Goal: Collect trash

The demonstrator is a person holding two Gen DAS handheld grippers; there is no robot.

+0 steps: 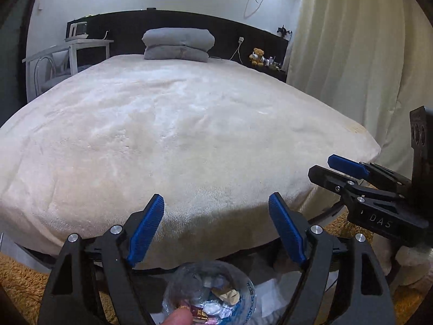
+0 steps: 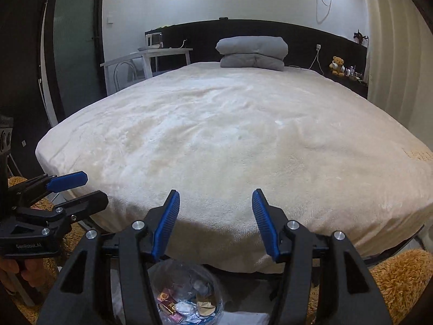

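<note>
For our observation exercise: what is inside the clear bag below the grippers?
The clear bag holds crumpled wrappers and scraps of paper. Its lower part is cut off by the frame, so the rest stays unseen.

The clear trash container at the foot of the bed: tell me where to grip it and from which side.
Grip the clear trash container by its upper rim, coming straight down from above. It stands upright with its mouth open upward, wrappers inside, low beneath both open grippers. The thin wall suits one finger inside and one outside. The right gripper looks more directly over it; its base is hidden.
</note>
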